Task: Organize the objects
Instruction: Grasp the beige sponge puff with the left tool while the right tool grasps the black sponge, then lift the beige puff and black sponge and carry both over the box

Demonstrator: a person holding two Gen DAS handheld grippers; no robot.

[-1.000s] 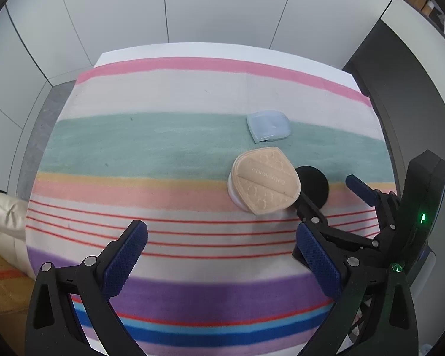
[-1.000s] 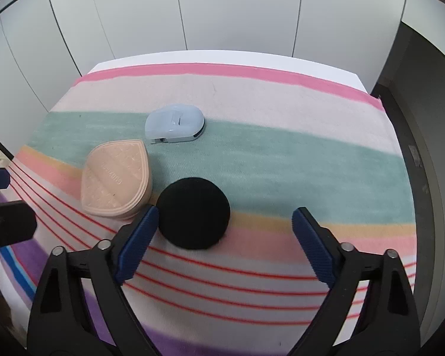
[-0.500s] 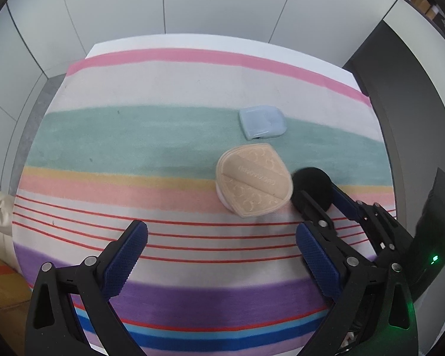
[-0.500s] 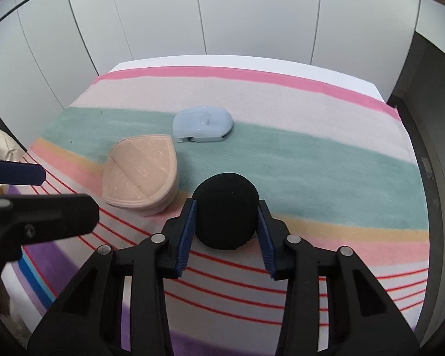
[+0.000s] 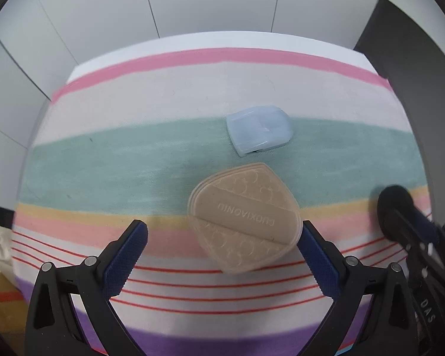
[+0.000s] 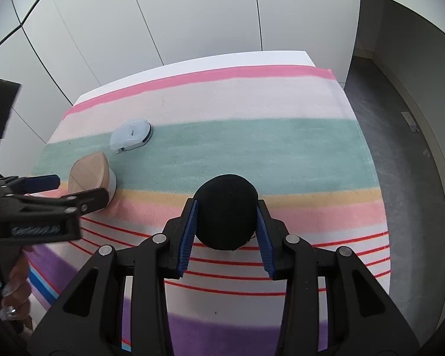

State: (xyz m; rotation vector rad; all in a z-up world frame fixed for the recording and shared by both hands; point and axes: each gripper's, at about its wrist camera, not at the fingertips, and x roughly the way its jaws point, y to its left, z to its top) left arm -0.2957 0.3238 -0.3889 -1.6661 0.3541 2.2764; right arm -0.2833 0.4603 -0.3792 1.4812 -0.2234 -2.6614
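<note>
Right gripper [image 6: 227, 231] is clamping a black round puff [image 6: 227, 211] between its two blue-padded fingers [image 6: 189, 234], the pads pressing on the puff's left and right sides, and the puff is sitting over the pink and red-lined bands of the striped cloth [image 6: 281, 154] covering the bench [image 6: 192, 62]; whether the puff is touching the cloth cannot be told; left gripper [image 5: 222, 255] is standing wide open and holding nothing, its blue-padded fingers [image 5: 127, 255] flanking the near end of a beige teardrop-shaped puff stack [image 5: 243, 216], with the right pad just beside the stack's edge and the left pad well apart from it; the stack's top face is bearing an embossed band of lettering, and a white base is showing beneath it in the right wrist view; a pale blue plastic case [image 5: 259, 132] is lying closed on the green band, beyond the stack; seen from the left wrist, the black puff is appearing at the far right, gripped and partly hidden by the right gripper; white wall panels [image 6: 192, 14] are rising behind the bench.
</note>
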